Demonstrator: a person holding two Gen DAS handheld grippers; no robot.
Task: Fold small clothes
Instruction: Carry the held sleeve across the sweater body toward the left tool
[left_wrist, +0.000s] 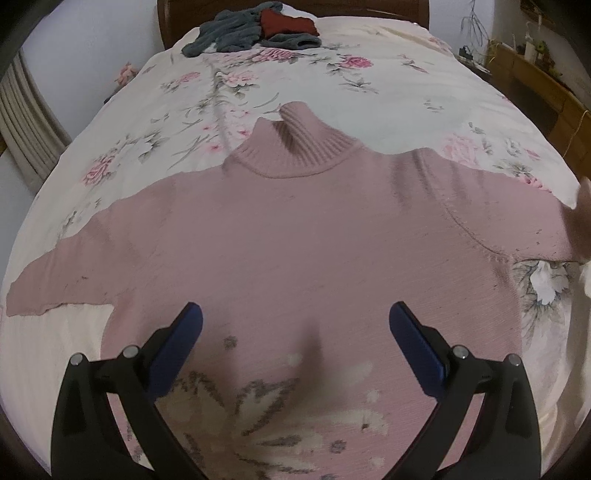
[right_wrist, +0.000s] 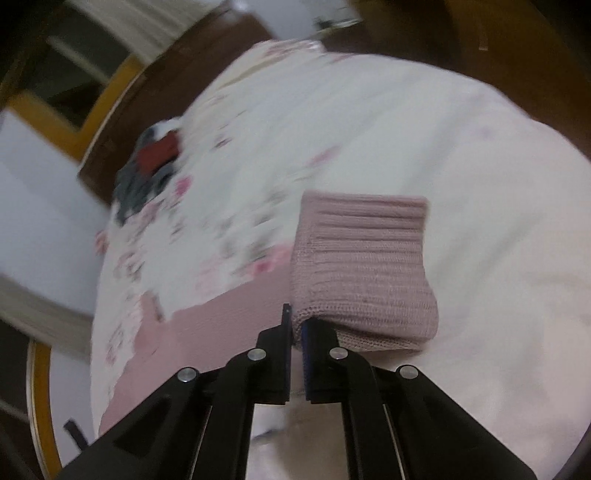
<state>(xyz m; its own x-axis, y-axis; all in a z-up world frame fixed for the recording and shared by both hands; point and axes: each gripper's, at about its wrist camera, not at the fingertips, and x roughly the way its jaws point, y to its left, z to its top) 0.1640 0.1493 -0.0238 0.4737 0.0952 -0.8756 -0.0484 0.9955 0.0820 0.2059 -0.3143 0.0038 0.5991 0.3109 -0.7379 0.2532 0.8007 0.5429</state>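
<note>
your pink knitted turtleneck sweater (left_wrist: 295, 229) lies flat and face up on the cream bedspread printed with pink flowers (left_wrist: 155, 122), its ribbed collar (left_wrist: 295, 147) pointing toward the dark wooden headboard (left_wrist: 295, 7) and both sleeves spread out to the sides. a pale knitted flower motif (left_wrist: 266, 413) runs across the lower chest of the sweater.

your left gripper (left_wrist: 295, 325) hovers over the sweater's body with its blue-padded fingers (left_wrist: 184, 339) spread wide apart and nothing between them; whether the tips touch the knit cannot be told.

your right gripper (right_wrist: 295, 325) has its jaws drawn nearly together, pinching the edge of the sweater's ribbed cuff (right_wrist: 362, 273). the cuff end stands up past the fingertips, and the rest of the sleeve (right_wrist: 221, 317) trails to the left along the bedspread. this view is smeared with motion blur, so finer detail of the grip is hard to read.

at the far end of the bed, near the headboard, a heap of grey fleece clothing (left_wrist: 236, 33) sits with a dark red garment (left_wrist: 288, 22) on top, well apart from the sweater. a wooden shelf unit (left_wrist: 539, 81) stands beside the bed at the right of the left wrist view.
</note>
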